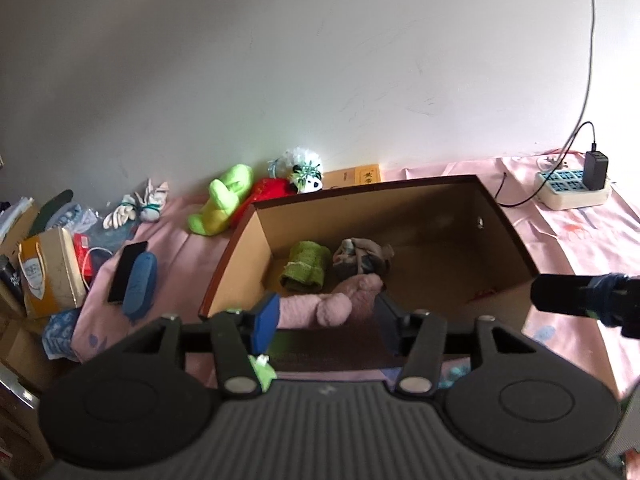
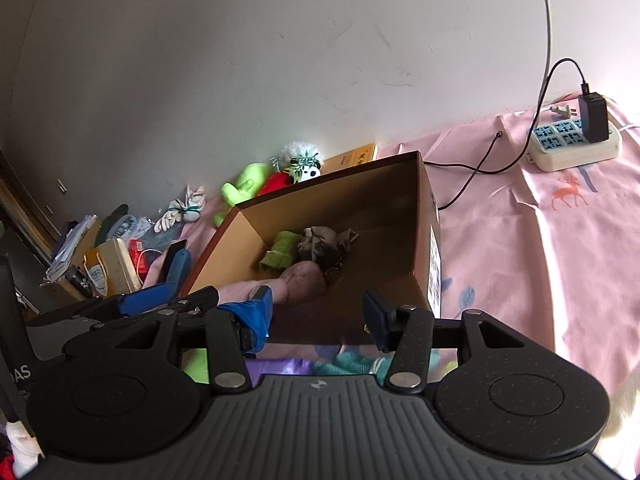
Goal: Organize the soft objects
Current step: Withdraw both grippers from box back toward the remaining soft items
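An open cardboard box [image 1: 500, 216] stands on the pink sheet. Inside it lie a rolled green cloth [image 1: 306, 266], a grey-brown bundle [image 1: 362, 258] and a pink soft roll [image 1: 332, 304] by the near wall. My left gripper [image 1: 326, 322] hovers at that near wall, open, with the pink roll lying between and just beyond its fingertips, not pinched. In the right wrist view the same roll [image 2: 298, 280] rests in the box [image 2: 416, 216], past the left gripper [image 2: 188, 294]. My right gripper [image 2: 318, 320] is open and empty at the box's near edge.
Behind the box by the wall lie a lime green plush [image 1: 224, 204], a red soft thing [image 1: 270, 190], a panda toy [image 1: 306, 178] and tied white gloves [image 1: 136, 208]. A phone and blue case [image 1: 134, 280] lie left. A power strip [image 1: 572, 190] with charger sits right. Purple and teal cloth [image 2: 352, 360] lies below the right gripper.
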A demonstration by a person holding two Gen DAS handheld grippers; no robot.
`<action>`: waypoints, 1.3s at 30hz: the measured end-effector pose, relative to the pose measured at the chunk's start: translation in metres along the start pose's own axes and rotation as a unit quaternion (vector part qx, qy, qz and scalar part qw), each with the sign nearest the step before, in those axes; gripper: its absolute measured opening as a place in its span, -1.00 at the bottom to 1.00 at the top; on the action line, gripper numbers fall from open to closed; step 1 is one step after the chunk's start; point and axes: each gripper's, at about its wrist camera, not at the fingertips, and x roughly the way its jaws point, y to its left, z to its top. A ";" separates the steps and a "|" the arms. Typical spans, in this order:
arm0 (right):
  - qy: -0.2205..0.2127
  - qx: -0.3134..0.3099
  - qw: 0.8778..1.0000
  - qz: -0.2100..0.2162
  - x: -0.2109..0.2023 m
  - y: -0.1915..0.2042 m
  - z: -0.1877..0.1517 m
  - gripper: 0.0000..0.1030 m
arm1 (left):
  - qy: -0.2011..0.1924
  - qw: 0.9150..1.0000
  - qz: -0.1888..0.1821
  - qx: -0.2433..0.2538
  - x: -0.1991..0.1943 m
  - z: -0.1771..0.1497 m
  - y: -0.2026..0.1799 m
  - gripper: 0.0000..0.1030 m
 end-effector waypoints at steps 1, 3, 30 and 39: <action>0.001 0.001 1.000 0.000 -0.003 0.000 -0.002 -0.33 | 0.000 1.000 -0.001 0.000 -0.005 -0.001 0.000 0.09; 0.002 0.004 1.000 -0.001 -0.009 0.001 -0.008 -0.33 | 0.001 1.000 -0.001 -0.001 -0.013 -0.005 -0.001 0.09; -0.010 0.039 0.999 -0.015 -0.072 -0.005 -0.080 -0.31 | 0.025 1.000 0.012 0.008 -0.070 -0.069 -0.022 0.17; -0.015 0.030 0.999 -0.009 -0.085 -0.008 -0.093 -0.30 | 0.050 0.999 0.010 -0.016 -0.073 -0.092 -0.019 0.17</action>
